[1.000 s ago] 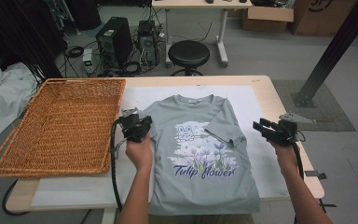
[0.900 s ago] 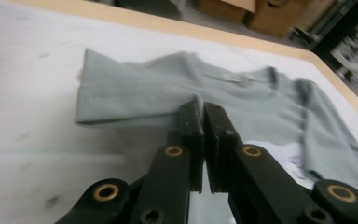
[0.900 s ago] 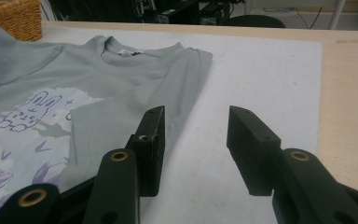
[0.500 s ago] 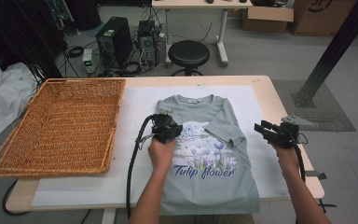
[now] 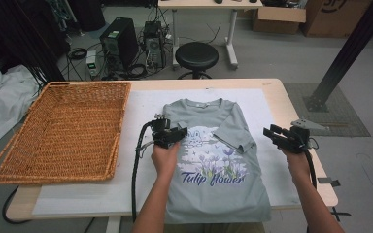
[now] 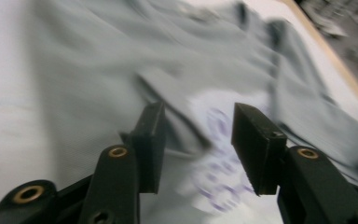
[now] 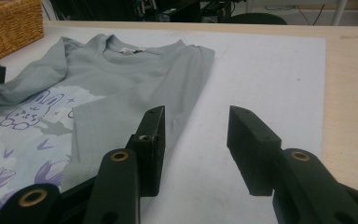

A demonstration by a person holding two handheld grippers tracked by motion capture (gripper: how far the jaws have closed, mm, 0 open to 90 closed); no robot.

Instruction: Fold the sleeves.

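A grey-green T-shirt (image 5: 213,179) with a purple "Tulip flower" print lies face up on the white mat (image 5: 141,102). Its right sleeve (image 5: 233,131) is folded in across the chest. My left gripper (image 5: 177,133) hovers over the shirt's left chest, jaws open and nothing between them (image 6: 198,135); the blurred shirt (image 6: 98,70) lies below. The right gripper (image 5: 270,133) is open just right of the shirt, above the mat. In the right gripper view (image 7: 196,135) the shirt (image 7: 135,74) lies to its left, with the left sleeve bunched inward.
A large wicker basket (image 5: 68,131) takes up the table's left side, and its corner (image 7: 9,23) appears in the right gripper view. Bare mat lies right of the shirt, up to the table's right edge (image 5: 296,121). A black stool (image 5: 196,56) stands beyond the table.
My left gripper has moved right from the shirt's left edge onto its chest, and the left sleeve now lies drawn inward. The right gripper has barely moved.
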